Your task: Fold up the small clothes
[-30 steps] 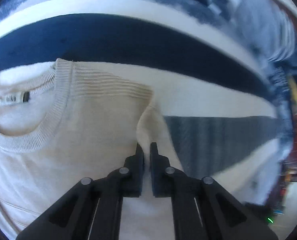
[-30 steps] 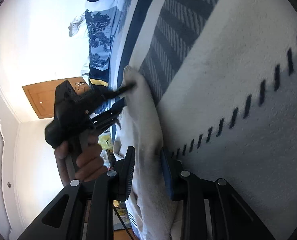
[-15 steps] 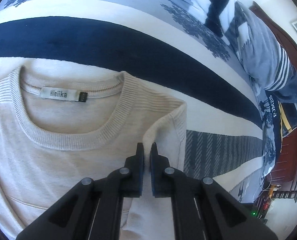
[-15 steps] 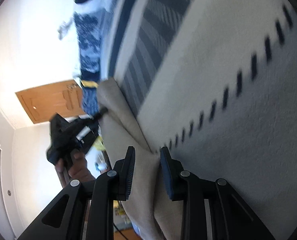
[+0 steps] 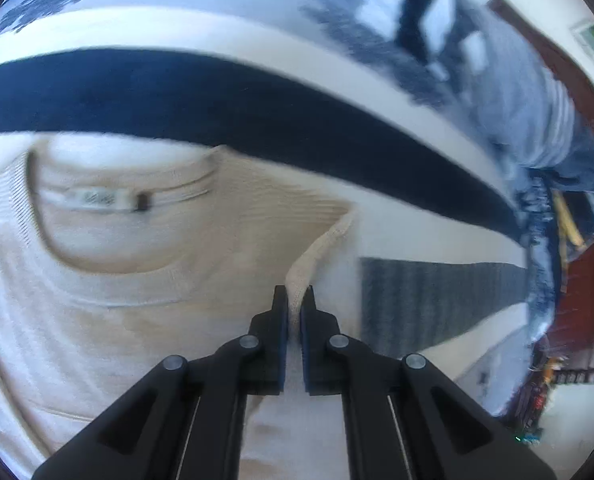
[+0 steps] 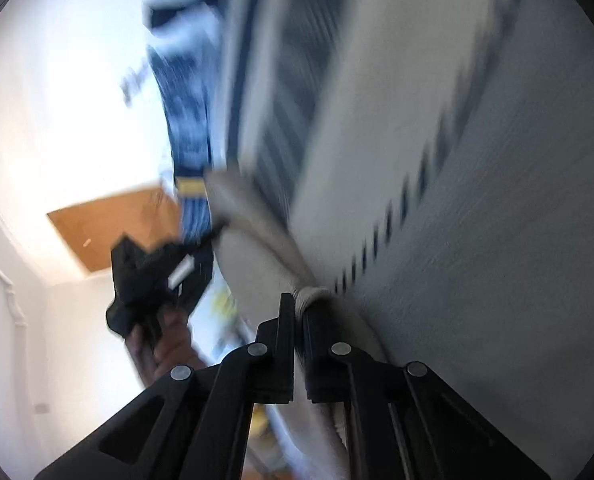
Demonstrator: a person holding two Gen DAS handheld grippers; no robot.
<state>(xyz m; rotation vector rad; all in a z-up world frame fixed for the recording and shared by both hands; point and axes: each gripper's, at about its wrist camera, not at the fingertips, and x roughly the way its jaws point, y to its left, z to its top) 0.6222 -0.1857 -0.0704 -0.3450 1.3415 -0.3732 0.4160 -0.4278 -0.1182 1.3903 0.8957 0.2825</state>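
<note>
A cream knit sweater (image 5: 109,312) lies on a striped bedspread, its round collar and neck label (image 5: 97,200) towards the upper left. My left gripper (image 5: 293,300) is shut on a raised fold of the sweater's right edge near the shoulder. In the right wrist view my right gripper (image 6: 297,308) is shut on a bunched fold of the same sweater (image 6: 257,240), lower along that edge. The left gripper (image 6: 153,276), held in a hand, shows there at the far end of the lifted edge. Both views are blurred by motion.
The bedspread (image 5: 217,104) has navy, white and grey bands; a grey striped panel (image 5: 425,300) lies right of the sweater. Pillows (image 5: 529,120) and a dark wooden headboard (image 5: 577,320) are at the right. A wooden door (image 6: 113,232) and white walls show behind the left gripper.
My right gripper's jaws have closed onto the sweater's edge; they stood apart around it before. The left gripper keeps its hold and both have shifted, lifting the edge.
</note>
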